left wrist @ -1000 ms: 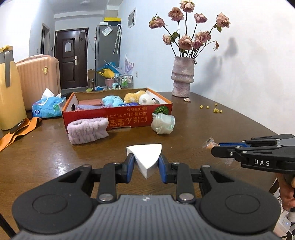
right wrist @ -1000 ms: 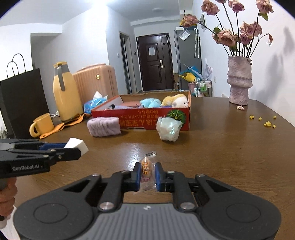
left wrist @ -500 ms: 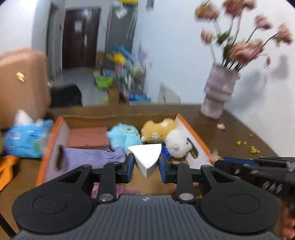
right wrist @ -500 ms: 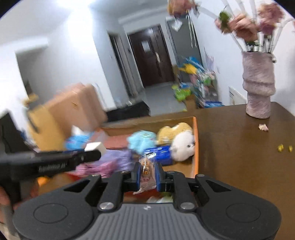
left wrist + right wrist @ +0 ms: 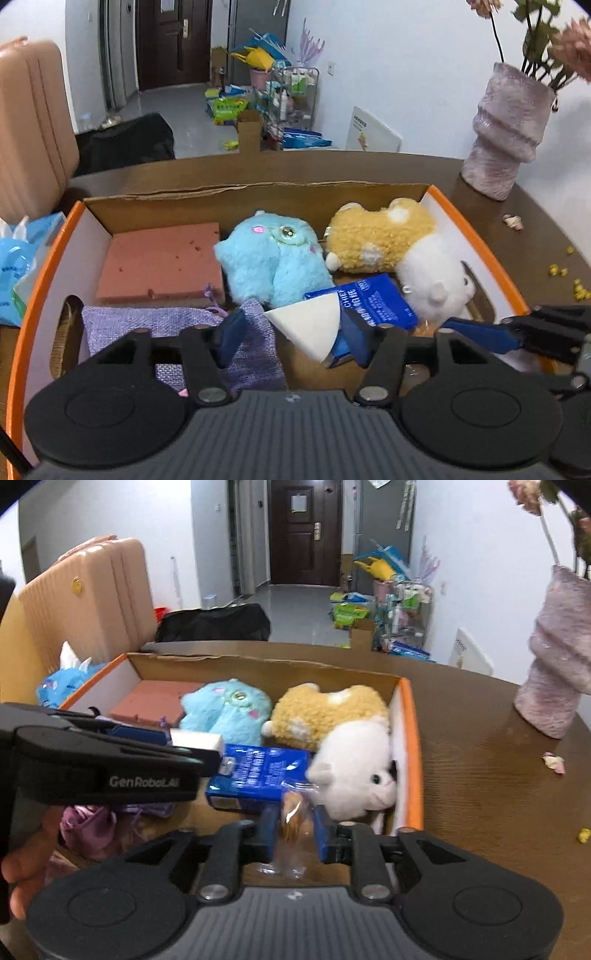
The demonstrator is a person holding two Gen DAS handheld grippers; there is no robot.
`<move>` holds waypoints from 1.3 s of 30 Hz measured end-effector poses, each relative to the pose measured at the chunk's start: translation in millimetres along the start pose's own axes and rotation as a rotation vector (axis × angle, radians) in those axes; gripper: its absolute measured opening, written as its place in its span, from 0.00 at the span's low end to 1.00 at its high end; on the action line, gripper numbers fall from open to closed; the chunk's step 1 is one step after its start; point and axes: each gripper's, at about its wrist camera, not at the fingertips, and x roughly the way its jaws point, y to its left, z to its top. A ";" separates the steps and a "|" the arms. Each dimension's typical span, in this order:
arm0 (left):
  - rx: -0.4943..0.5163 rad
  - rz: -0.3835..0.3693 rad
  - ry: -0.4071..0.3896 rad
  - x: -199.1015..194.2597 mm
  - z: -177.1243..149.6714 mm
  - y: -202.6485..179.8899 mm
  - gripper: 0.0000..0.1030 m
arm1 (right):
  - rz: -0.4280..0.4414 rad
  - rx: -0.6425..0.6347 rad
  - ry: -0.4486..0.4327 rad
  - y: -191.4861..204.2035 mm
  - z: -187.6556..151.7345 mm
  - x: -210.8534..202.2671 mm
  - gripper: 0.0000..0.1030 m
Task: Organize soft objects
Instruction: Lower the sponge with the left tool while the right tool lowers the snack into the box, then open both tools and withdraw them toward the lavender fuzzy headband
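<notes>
Box (image 5: pixel 258 192): we see it on the table (image 5: pixel 517 229), the vase (image 5: pixel 506 129) at its right.
Slab (image 5: pixel 162 258): in the box's back left.
Owl toy (image 5: pixel 273 258): right of the slab.
Bear toy (image 5: pixel 376 236): right of the owl.
Pouch (image 5: pixel 177 325): before the slab.

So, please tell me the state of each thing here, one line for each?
Left claw: opening, white sponge wedge between its fingers, over the box.
Right claw: opening, clear snack packet between its fingers.
Cardboard box: open, holding toys.
Blue plush: lying in the box.
</notes>
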 end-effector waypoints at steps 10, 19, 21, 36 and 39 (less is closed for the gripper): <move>0.009 0.073 -0.115 -73.4 9.9 15.5 0.69 | -0.051 0.015 -0.099 -10.8 12.3 -69.9 0.45; 0.136 0.145 -0.380 -225.1 -65.5 47.4 0.86 | -0.056 0.009 -0.308 -29.9 -37.1 -211.9 0.69; 0.178 0.182 -0.444 -251.5 -85.4 46.1 0.89 | -0.061 0.019 -0.347 -28.1 -51.1 -233.6 0.71; 0.111 0.146 -0.589 -349.4 -249.4 20.2 0.99 | -0.002 0.015 -0.541 45.8 -186.3 -318.1 0.83; 0.071 0.135 -0.567 -355.2 -290.0 13.3 0.99 | -0.003 0.033 -0.542 60.6 -229.9 -323.5 0.85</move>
